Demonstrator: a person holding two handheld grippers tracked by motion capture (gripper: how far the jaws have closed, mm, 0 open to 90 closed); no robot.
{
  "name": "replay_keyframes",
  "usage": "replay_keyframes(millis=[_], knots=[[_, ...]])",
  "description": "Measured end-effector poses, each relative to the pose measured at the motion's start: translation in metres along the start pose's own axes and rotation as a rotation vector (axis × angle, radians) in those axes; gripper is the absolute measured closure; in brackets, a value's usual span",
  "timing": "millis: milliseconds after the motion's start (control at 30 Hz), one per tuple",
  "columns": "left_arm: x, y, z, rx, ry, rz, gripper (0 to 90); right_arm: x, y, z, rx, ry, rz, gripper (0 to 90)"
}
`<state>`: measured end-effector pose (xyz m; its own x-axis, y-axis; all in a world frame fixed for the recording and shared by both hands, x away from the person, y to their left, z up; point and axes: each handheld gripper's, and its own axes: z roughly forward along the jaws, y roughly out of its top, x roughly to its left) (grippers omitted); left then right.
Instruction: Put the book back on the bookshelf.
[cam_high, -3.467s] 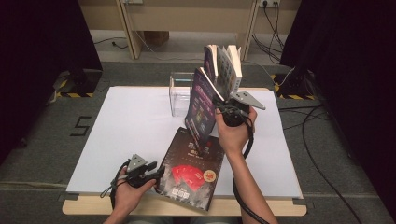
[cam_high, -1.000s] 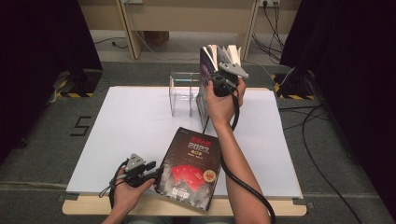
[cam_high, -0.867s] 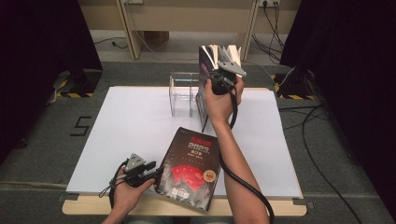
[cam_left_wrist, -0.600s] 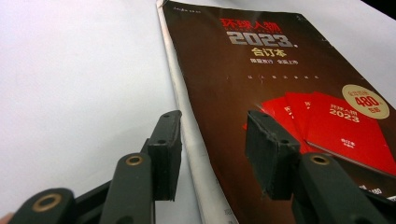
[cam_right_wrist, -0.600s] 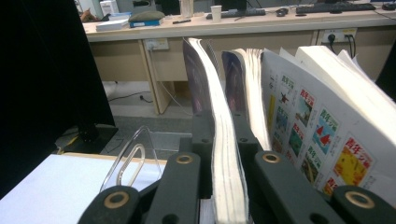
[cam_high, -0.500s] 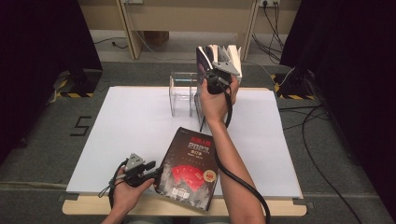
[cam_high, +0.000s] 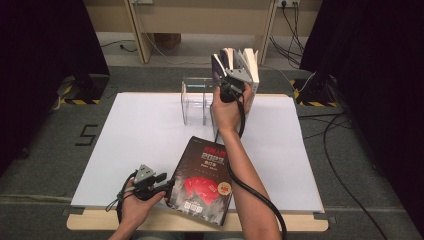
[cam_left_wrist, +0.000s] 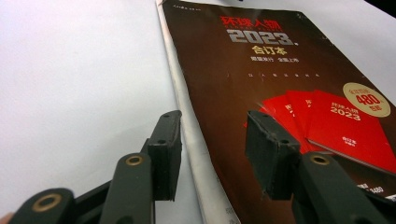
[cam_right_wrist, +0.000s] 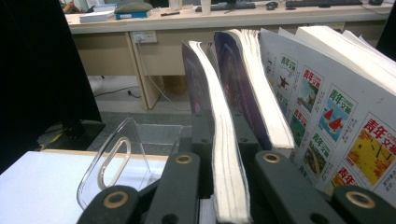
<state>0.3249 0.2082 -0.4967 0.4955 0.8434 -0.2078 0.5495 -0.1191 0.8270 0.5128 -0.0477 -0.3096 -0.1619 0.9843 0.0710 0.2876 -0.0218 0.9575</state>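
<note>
- Step in hand: shelving books. The right gripper (cam_high: 234, 75) has its jaws clenched on a dark book (cam_right_wrist: 219, 140), held upright at the clear rack (cam_high: 196, 100) beside the other books (cam_right_wrist: 327, 93).
- Next, likely: seat it in a slot, then release.
- The left gripper (cam_left_wrist: 212, 161), jaws released, hovers at the edge of the flat book (cam_high: 202, 180).
- White tabletop (cam_high: 130, 145); grey carpet, cables, dark curtains around.

Left hand-held gripper (cam_high: 167, 184) low at near edge, jaws apart; right hand-held gripper (cam_high: 231, 77) raised on outstretched forearm, jaws clamped
</note>
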Motion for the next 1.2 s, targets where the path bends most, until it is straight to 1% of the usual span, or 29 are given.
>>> replay_keyframes(millis=[133, 200, 267, 367, 433, 633, 800, 867, 1000, 1200], knots=[[0.000, -0.001, 0.000, 0.002, -0.001, 0.002, 55.3, 0.002, -0.002, -0.001, -0.002, 0.005, -0.008, 82.4], [-0.001, -0.001, 0.001, 0.002, -0.003, 0.001, 55.2, 0.003, -0.002, -0.003, 0.010, 0.022, 0.000, 81.2], [-0.002, -0.001, 0.001, 0.004, -0.005, 0.004, 55.2, 0.003, -0.002, -0.004, 0.019, 0.035, -0.001, 79.9], [-0.002, -0.001, 0.001, 0.005, -0.007, 0.004, 55.2, 0.002, -0.001, -0.006, 0.041, 0.053, 0.018, 77.2], [-0.002, -0.001, 0.001, 0.005, -0.007, 0.004, 55.2, 0.002, -0.001, -0.007, 0.046, 0.052, 0.010, 76.6], [-0.002, -0.001, 0.001, 0.005, -0.007, 0.004, 55.1, -0.001, -0.001, -0.010, 0.065, 0.051, 0.010, 73.5], [-0.002, -0.001, 0.001, 0.005, -0.009, 0.004, 55.1, -0.001, -0.001, -0.013, 0.064, 0.052, -0.006, 72.4], [-0.002, -0.001, 0.001, 0.005, -0.009, 0.004, 55.1, -0.002, 0.000, -0.014, 0.067, 0.055, -0.004, 72.0], [-0.002, 0.000, 0.001, 0.003, -0.011, 0.003, 55.0, -0.002, 0.004, -0.016, 0.079, 0.063, 0.003, 70.6], [-0.003, 0.000, 0.001, 0.003, -0.013, 0.004, 54.9, -0.003, 0.009, -0.016, 0.100, 0.068, 0.000, 70.5]])
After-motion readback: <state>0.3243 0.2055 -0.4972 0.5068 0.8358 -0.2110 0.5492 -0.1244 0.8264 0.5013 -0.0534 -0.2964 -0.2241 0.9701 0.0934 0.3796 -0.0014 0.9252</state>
